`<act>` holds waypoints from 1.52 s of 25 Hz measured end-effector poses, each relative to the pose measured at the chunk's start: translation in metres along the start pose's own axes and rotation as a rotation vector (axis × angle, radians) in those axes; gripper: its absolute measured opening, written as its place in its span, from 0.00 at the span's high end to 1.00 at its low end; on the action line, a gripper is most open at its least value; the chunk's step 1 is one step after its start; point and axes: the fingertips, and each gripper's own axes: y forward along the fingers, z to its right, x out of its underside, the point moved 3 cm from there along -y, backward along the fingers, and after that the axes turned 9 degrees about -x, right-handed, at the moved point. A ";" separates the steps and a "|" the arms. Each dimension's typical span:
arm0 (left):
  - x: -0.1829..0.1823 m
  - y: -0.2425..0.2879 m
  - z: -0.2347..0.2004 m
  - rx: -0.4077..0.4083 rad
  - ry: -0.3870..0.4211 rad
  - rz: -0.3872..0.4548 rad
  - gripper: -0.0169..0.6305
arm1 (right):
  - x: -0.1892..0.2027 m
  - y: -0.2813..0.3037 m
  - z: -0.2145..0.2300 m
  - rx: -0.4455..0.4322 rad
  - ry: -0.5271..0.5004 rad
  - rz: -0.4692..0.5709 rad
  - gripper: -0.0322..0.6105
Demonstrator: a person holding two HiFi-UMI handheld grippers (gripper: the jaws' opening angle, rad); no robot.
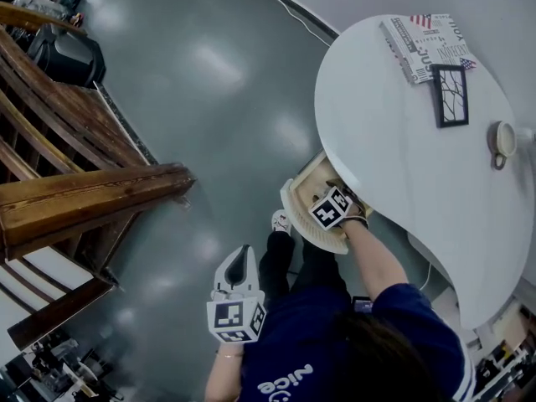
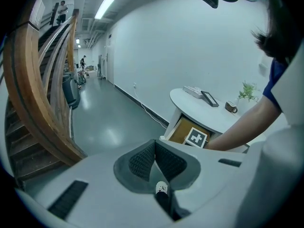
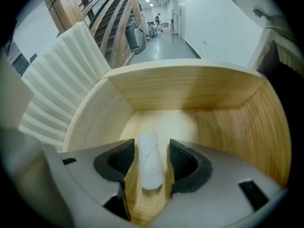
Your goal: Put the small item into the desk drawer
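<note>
The small item (image 3: 150,160), a short white cylinder, lies on the wooden floor of the open desk drawer (image 3: 190,94). My right gripper (image 3: 150,148) points steeply down into the drawer with its jaws open on either side of the item, and a gap shows beside the right pad (image 3: 179,156). From the head view the drawer (image 1: 300,218) sticks out from under the white desk (image 1: 394,124), and the right gripper (image 1: 328,203) reaches into it. My left gripper (image 1: 242,254) hangs over the grey floor, shut and empty; its pads (image 2: 142,158) meet at the tip.
On the desk lie a printed magazine (image 1: 423,44), a black picture frame (image 1: 450,95) and a cup (image 1: 502,141). A wooden staircase (image 1: 75,166) fills the left side. The drawer's ribbed white front (image 3: 61,89) rises to the left. The person's legs (image 1: 285,262) stand below the drawer.
</note>
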 end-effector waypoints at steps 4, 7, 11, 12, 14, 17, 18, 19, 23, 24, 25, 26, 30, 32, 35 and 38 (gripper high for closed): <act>-0.003 0.002 0.003 0.038 0.001 0.018 0.97 | -0.002 -0.011 -0.007 0.016 -0.004 0.003 0.58; -0.006 0.002 0.005 0.059 0.000 0.033 0.97 | -0.004 -0.021 -0.013 0.025 0.004 0.025 0.58; -0.009 0.004 0.002 0.079 -0.017 0.047 0.97 | -0.011 -0.038 -0.020 0.048 0.013 0.081 0.58; -0.010 0.005 0.001 0.084 -0.020 0.051 0.97 | -0.013 -0.042 -0.022 0.054 0.019 0.094 0.58; -0.014 0.006 -0.001 0.093 -0.024 0.063 0.97 | -0.015 -0.051 -0.026 0.067 0.034 0.113 0.58; -0.020 0.007 -0.003 0.110 -0.024 0.081 0.97 | -0.018 -0.065 -0.032 0.085 0.065 0.145 0.58; -0.022 0.008 -0.003 0.116 -0.024 0.088 0.97 | -0.019 -0.069 -0.034 0.089 0.074 0.156 0.58; -0.023 0.010 -0.002 0.122 -0.023 0.095 0.97 | -0.018 -0.073 -0.035 0.092 0.082 0.165 0.58; -0.029 0.013 0.002 0.152 -0.012 0.122 0.97 | -0.018 -0.091 -0.041 0.117 0.112 0.208 0.58; -0.031 0.013 0.002 0.159 -0.009 0.127 0.97 | -0.019 -0.097 -0.043 0.127 0.122 0.224 0.58; -0.033 0.012 0.003 0.167 -0.005 0.132 0.97 | -0.020 -0.103 -0.045 0.136 0.132 0.242 0.58; -0.034 0.012 0.004 0.175 -0.002 0.137 0.97 | -0.021 -0.109 -0.047 0.146 0.143 0.260 0.58; -0.041 0.014 0.010 0.214 0.014 0.153 0.97 | -0.021 -0.133 -0.052 0.180 0.197 0.317 0.58; -0.045 0.015 0.013 0.235 0.021 0.159 0.97 | -0.020 -0.142 -0.056 0.191 0.232 0.344 0.58; -0.050 0.014 0.017 0.264 0.038 0.168 0.97 | -0.019 -0.156 -0.066 0.196 0.276 0.390 0.58; -0.054 0.015 0.024 0.302 0.063 0.177 0.97 | -0.018 -0.172 -0.075 0.188 0.341 0.461 0.58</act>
